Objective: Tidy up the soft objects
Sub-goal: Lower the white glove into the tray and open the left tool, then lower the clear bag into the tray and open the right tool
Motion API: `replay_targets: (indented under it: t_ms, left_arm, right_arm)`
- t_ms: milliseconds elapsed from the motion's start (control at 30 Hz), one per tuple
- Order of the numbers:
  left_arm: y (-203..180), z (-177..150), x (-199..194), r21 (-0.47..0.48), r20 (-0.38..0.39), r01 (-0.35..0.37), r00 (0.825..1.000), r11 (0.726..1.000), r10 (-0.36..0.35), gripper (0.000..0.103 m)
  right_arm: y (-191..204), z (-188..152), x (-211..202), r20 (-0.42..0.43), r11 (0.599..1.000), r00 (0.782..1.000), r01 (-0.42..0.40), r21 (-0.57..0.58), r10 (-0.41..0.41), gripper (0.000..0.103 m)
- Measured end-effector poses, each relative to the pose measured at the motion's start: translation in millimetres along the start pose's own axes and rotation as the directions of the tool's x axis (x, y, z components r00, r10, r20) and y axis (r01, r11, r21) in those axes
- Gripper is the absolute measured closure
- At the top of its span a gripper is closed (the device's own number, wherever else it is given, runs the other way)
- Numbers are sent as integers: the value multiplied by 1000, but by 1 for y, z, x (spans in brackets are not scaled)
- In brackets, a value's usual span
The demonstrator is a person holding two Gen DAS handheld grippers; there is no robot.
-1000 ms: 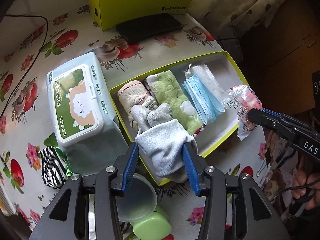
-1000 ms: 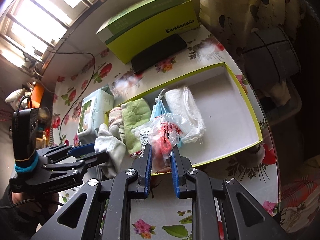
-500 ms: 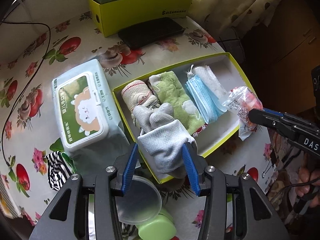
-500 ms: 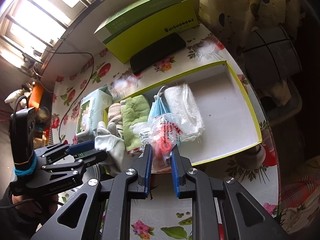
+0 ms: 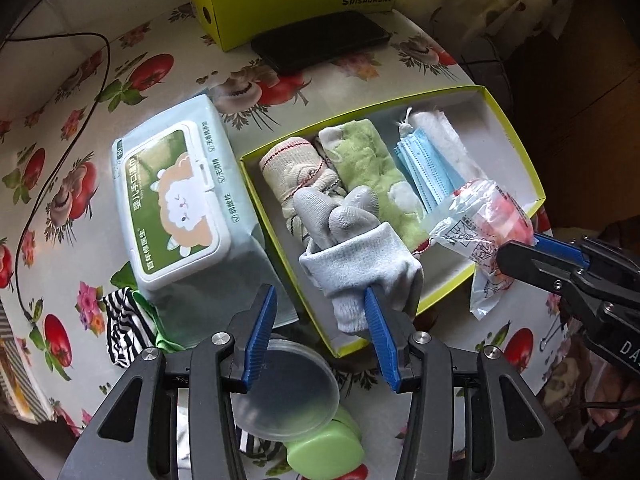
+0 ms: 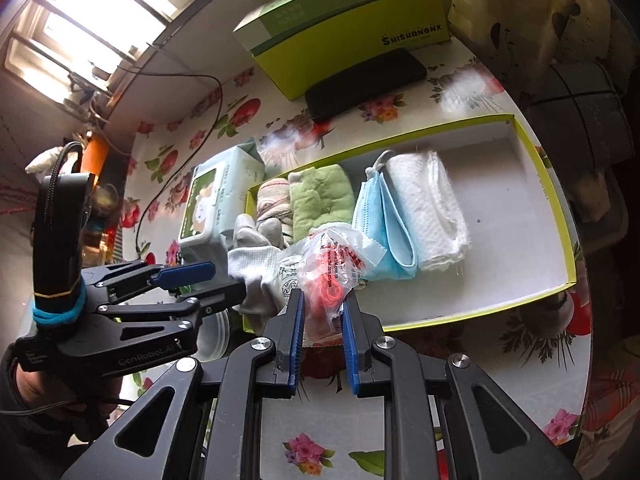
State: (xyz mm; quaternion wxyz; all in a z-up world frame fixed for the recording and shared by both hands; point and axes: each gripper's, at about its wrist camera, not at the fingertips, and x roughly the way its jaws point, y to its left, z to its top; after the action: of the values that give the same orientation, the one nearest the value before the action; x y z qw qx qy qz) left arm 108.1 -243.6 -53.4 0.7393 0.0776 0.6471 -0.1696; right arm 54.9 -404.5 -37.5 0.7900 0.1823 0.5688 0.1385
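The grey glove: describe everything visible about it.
The grey glove is a knit work glove, pale fabric cuff with darker, coated-looking fingers. It lies limp at the near-left end of the yellow-green box, fingers curled over the rolled sock, cuff draped over the box's near wall. The left gripper is open; only its right finger touches the cuff.

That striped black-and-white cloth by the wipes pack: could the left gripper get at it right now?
Probably yes. The left gripper is open, the grey glove only resting against one finger, and the striped cloth lies uncovered on the table just to its left beside the wipes pack; part of it may be tucked underneath.
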Motion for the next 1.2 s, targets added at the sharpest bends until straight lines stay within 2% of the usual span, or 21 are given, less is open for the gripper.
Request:
replay_targets:
  t_ms: [67,167,300,533,733,967,1033,1100,1200]
  left_arm:
    - [-6,5,2,24,11,-2,1000,1000,2,56]
    - [-7,11,14,31,-2,-45,999,998,45,56]
    - [-13,8,16,74,-10,-63,998,995,64,56]
    - [-2,6,-20,2,76,26,997,1000,-26,56]
    - [19,8,-39,-98,125,101,988,990,-89,56]
    - [25,6,-50,-121,162,130,981,984,-110,56]
    - [26,6,-51,-125,165,135,980,983,-114,56]
    - [29,5,-52,-129,169,137,979,982,-114,56]
    - [34,2,-54,-138,173,143,978,980,-118,56]
  right_arm:
    - [-7,1,-5,12,1000,1000,12,13,-12,86]
    - [-16,3,-11,27,999,999,25,37,-26,86]
    - [-25,4,-16,45,998,998,38,57,-41,86]
    - [-46,10,-21,73,993,994,70,97,-78,86]
    - [-74,34,-22,98,986,987,117,116,-129,86]
    - [-91,72,-1,70,982,980,186,30,-188,85]
    - [-96,78,8,53,978,976,209,18,-210,80]
    - [-102,80,15,34,975,974,222,20,-223,62]
    - [-105,77,15,25,970,970,241,23,-241,56]
